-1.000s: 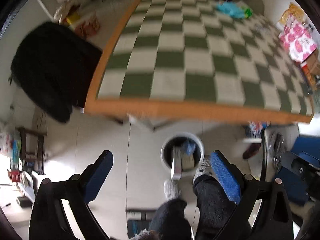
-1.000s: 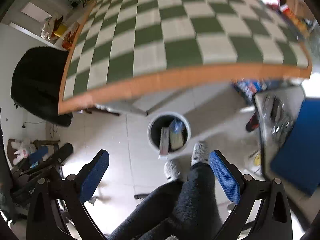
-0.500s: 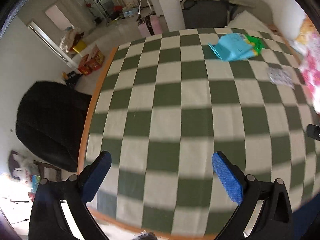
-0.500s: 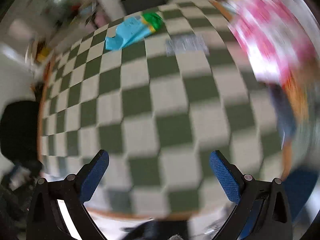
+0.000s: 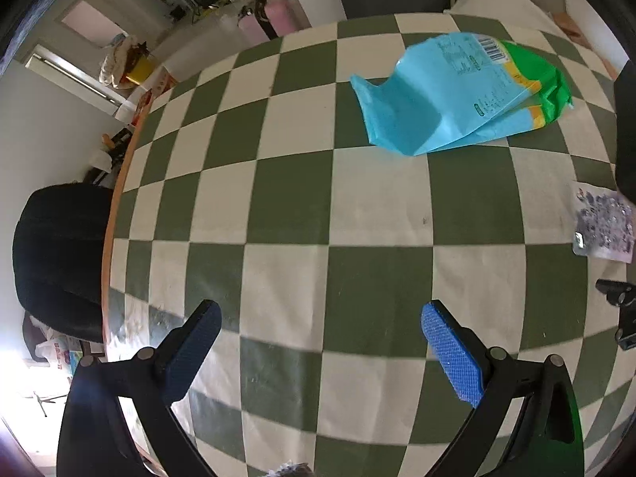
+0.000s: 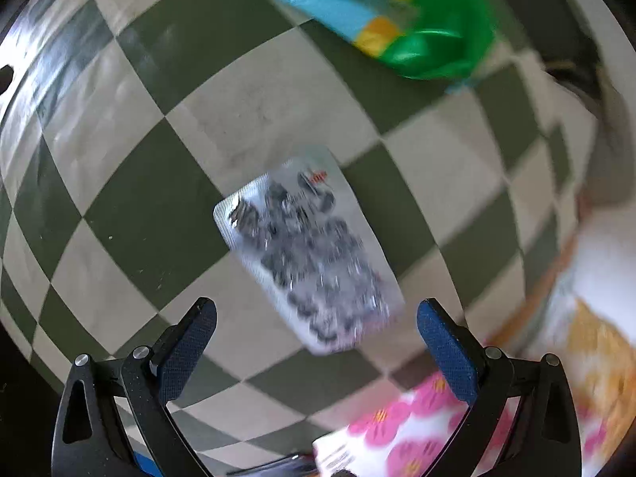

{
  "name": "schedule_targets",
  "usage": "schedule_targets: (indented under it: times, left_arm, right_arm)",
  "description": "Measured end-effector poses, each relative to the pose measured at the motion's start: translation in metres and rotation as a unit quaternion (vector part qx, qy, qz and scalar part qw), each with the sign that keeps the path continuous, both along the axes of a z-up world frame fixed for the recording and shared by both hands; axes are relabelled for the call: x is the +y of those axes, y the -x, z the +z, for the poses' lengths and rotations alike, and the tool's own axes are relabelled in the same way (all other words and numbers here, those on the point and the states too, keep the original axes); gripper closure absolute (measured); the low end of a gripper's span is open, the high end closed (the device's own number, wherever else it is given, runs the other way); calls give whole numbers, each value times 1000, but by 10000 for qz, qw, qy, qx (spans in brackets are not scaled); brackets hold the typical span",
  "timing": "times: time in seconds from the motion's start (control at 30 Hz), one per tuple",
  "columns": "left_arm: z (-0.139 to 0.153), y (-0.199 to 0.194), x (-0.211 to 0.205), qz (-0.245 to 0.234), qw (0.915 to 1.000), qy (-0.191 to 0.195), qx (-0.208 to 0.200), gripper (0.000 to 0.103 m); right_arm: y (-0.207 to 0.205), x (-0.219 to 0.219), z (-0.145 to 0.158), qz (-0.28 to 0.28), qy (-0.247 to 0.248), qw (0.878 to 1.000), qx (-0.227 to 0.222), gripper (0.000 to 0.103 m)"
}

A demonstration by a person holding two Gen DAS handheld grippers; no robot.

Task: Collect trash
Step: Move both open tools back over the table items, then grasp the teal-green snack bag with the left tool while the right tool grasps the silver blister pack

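The right tool point(image 6: 316, 318) hangs released, jaws spread, just short of a silver blister pack point(image 6: 308, 250) lying flat on the checkered table point(image 6: 131, 206); only this view shows a pink-flowered package point(image 6: 401, 433) nearby. The left tool point(image 5: 318, 326), equally spread, holds nothing, and beyond it a blue-green bag point(image 5: 457, 95) lies whole.

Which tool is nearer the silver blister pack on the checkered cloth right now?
Right. The right tool hangs open just short of the silver blister pack. The left tool, also open, has the pack far off to its right.
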State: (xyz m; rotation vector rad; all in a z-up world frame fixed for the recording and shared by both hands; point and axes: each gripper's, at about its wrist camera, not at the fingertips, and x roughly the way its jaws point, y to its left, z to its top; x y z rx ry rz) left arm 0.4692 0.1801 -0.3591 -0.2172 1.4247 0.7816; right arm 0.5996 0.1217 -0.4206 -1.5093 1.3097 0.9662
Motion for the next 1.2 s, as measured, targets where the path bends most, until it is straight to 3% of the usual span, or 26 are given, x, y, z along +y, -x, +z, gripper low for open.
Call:
schedule_targets:
  times: [0.1,0.17,0.2,0.27,0.33,0.4,0.5,0.57,0.63,0.73,0.83,0.87,1.03,1.1,1.13,1.2]
  left_arm:
    - [-3,-10,9,17,10000,80,17,0]
    - [-2,-17,16,-3,9999,159,-31,0]
    - [0,-21,19,-64,9998,194,-68,0]
    - [4,-33,23,-332,9990,256,-183,0]
    - [9,-48,25,-772,9963,254,-286,0]
    - [13,-66,25,-1294,9910,189,-279,0]
    - [14,-101,22,-2214,9750,143,-94,0]
    - [13,-125,14,-2898,9569,160,80,0]
    - [11,-149,4,-3547,9341,322,252,0]
    - [5,-176,-10,-4089,9096,538,501,0]
    - [-7,-194,-25,-4441,8903,627,788,0]
    - [-13,-197,-26,-4480,8875,665,850,0]
    - [-33,-205,-45,-4452,8859,900,946,6]
    - [-31,-201,-53,-4397,8900,933,768,12]
    - [-27,-198,-57,-4328,8939,967,645,15]
    - [-21,-193,-60,-4141,9031,1005,530,21]
  right_arm:
    - [-11,6,-12,93,106,9996,251,2]
    - [-23,5,-13,-206,99,9984,511,7]
    - [-32,3,-12,-510,78,9959,737,14]
    - [-47,-2,-4,-993,-172,9923,716,28]
    - [-71,-13,0,-1970,-320,9782,566,31]
    - [-96,-34,1,-3146,-452,9469,478,31]
    - [-123,-69,7,-4343,-850,8965,201,31]
    - [-142,-94,6,-5095,-1011,8543,188,30]
    - [-153,-109,9,-5537,-1197,8232,380,17]
    - [-153,-116,7,-5524,-1211,8229,547,10]
    - [-153,-109,10,-5228,-1173,8438,313,10]
    - [-155,-108,10,-5163,-1153,8482,240,10]
    - [-155,-98,7,-5002,-1215,8573,86,14]
    - [-150,-97,10,-4987,-1348,8562,-17,22]
    - [-147,-96,13,-4976,-1423,8556,-69,34]
    - [-145,-98,17,-5057,-1505,8495,-44,34]
